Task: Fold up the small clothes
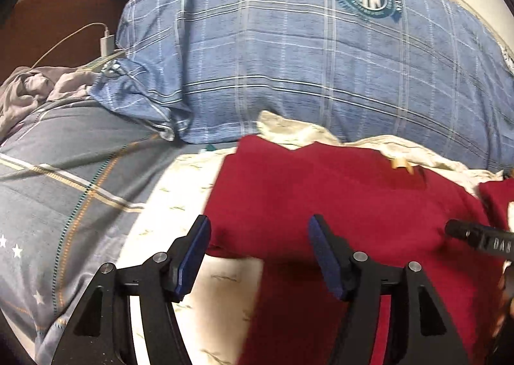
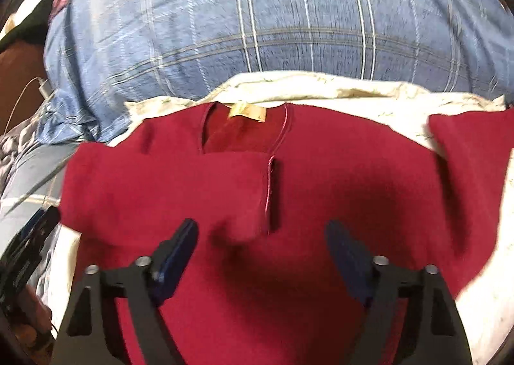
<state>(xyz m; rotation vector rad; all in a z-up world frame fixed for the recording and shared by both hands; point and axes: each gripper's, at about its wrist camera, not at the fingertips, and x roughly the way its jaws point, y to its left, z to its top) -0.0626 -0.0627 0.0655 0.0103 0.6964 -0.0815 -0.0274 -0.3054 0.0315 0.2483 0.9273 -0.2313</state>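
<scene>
A dark red shirt (image 2: 321, 178) lies flat on a cream sheet (image 2: 321, 92), neck opening with a tan label (image 2: 247, 113) at the far side. Its left sleeve (image 2: 167, 191) is folded in over the body; the right sleeve (image 2: 475, 153) lies spread out. My right gripper (image 2: 261, 233) is open and empty, hovering over the shirt's middle. My left gripper (image 1: 258, 230) is open and empty above the shirt's left edge (image 1: 321, 204). The left gripper also shows in the right wrist view (image 2: 35, 230), and the right one in the left wrist view (image 1: 475, 238).
A big blue plaid pillow (image 1: 305, 59) lies behind the shirt. A grey-blue quilt (image 1: 64, 172) lies at left, with crumpled grey cloth (image 1: 29, 88). A white charger and cable (image 1: 106, 43) rest by a brown headboard (image 1: 57, 18).
</scene>
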